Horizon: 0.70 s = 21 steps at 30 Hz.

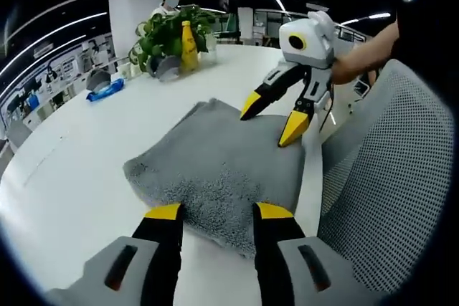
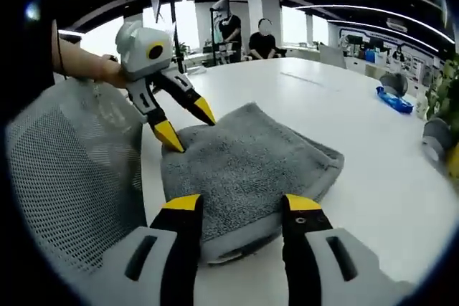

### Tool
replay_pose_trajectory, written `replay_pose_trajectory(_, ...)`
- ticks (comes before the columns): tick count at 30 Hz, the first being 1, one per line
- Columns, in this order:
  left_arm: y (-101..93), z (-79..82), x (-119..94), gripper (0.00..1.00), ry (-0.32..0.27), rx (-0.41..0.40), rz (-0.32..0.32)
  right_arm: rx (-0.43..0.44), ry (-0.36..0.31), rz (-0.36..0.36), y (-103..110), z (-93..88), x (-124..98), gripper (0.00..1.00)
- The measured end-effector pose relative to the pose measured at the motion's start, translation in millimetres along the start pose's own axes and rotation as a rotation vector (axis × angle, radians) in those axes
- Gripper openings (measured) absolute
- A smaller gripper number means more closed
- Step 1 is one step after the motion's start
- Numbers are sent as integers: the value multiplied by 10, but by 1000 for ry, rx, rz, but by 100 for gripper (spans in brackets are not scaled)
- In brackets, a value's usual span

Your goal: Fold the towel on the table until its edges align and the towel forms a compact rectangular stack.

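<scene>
While the towel (image 1: 219, 170) lies already folded into a thick grey rectangle near the worktop's (image 1: 86, 177) edge, both grippers sit at opposite ends of it, facing each other. In the left gripper view, the left gripper (image 1: 217, 213) has its jaws spread wide with nothing between them, tips over the near short edge; the right gripper (image 1: 272, 116) hangs at the far end, jaws parted and empty, tips just above or touching the cloth, I cannot tell which. The right gripper view mirrors this: the right gripper (image 2: 244, 204) open over its near edge, the left gripper (image 2: 186, 123) at the far corner. The towel's long axis seems to run from one gripper to the other, so neither is clearly nearer. A mesh chair (image 1: 387, 177) crowds one side; the other side is open white worktop, with a plant (image 1: 168, 34), a yellow bottle (image 1: 188, 44) and a blue packet (image 1: 105, 91) well apart. Edges look roughly aligned, so the fold is probably nearly done.
</scene>
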<state>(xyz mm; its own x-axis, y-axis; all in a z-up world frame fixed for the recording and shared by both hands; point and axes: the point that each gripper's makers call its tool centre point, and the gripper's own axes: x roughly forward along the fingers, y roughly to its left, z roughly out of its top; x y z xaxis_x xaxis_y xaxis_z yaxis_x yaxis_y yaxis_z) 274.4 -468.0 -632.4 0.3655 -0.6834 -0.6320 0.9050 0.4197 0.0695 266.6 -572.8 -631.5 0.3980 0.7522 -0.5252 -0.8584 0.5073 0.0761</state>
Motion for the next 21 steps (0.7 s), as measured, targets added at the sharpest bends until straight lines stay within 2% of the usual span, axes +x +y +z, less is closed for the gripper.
replay_pose_trajectory(5,60,-17,22,41,-14,-61,-13,-4,7,12,-27,17,39,42)
replay_pose_trajectory(8,123,-6,40,41,-25,-82,-8,-12,21,16,-119,50,88,42)
replay_pose_trajectory(16,559,89,201,41,-43,-114,14,-32,62,19,-516,215,294,42)
replay_pose_trajectory(21,872,140,297,41,-29,-113,14,-21,66,25,-768,321,445,42)
